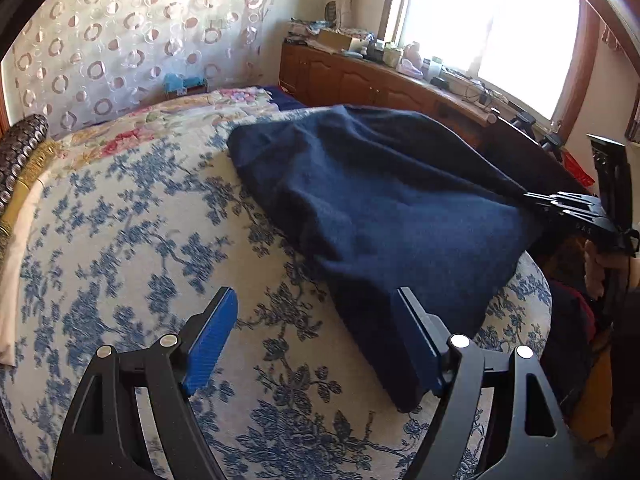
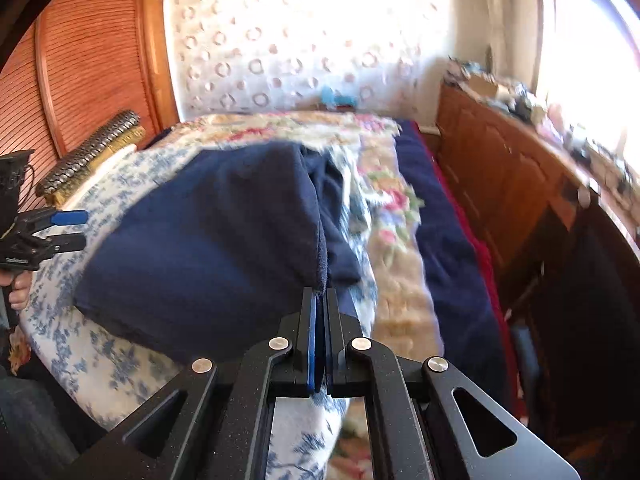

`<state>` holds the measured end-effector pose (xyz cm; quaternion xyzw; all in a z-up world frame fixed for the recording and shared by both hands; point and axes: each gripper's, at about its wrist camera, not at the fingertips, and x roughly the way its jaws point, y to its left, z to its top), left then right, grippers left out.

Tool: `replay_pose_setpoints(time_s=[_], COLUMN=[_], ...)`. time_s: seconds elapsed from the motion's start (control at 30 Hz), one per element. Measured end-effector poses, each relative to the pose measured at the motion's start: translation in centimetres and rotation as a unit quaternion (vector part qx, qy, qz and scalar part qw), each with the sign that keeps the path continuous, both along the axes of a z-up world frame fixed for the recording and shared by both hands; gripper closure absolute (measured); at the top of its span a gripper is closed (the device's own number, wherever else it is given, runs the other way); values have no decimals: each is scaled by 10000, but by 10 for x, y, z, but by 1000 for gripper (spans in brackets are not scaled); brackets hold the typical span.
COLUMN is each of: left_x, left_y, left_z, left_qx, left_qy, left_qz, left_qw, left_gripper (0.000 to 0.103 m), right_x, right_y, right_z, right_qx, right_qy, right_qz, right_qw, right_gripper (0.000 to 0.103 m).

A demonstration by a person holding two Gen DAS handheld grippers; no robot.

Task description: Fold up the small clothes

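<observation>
A dark navy fleece garment (image 1: 380, 216) lies on the blue-flowered bedspread (image 1: 132, 232). My left gripper (image 1: 316, 300) is open just above the bedspread, its right finger at the garment's near edge, nothing between the jaws. My right gripper (image 2: 321, 294) is shut on an edge of the navy garment (image 2: 208, 248) and lifts it, so the cloth hangs folded over itself. The right gripper also shows in the left wrist view (image 1: 560, 204), pinching the garment's right corner. The left gripper shows at the far left of the right wrist view (image 2: 72, 230), open.
A pink-flowered quilt (image 2: 384, 200) and a dark blue blanket (image 2: 448, 248) cover the far side of the bed. A wooden cabinet (image 1: 360, 80) with clutter on top runs under the bright window. A rolled bolster (image 1: 20, 152) lies at the bed's left edge by a wooden headboard (image 2: 92, 60).
</observation>
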<state>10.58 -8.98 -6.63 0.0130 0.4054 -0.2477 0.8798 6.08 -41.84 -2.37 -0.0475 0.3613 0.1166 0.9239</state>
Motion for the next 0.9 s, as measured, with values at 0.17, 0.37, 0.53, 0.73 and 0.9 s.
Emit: replay_pose_setpoints(time_s=[0.17,0.37,0.53,0.73,0.9], left_x=[-6,-12,-18,-28,-22], left_y=[-8,-16,-22,-27,-33], left_z=[-10,-18,-19,9,51], left_qx=[-183,-492,-522,-600,-781], left_qy=[217,527,632,159,-237], left_qz=[-208,-500,-664,-803,-871], left_qw=[9994,9961,9944,9948,9929], left_gripper=[25,56,70,94,94], right_x=[6,14,-3,-33,-56], right_y=[1,-3,7,35,65], right_z=[-10,-14,-11,1,1], right_qx=[-9,339,354,254,163], right_qy=[60,14,-168,-483,-654], right_qz=[-111,-408,-375,74,713], right_qw=[9999,9986,9985,9985,9952], right_gripper=[100,51,51,36,27])
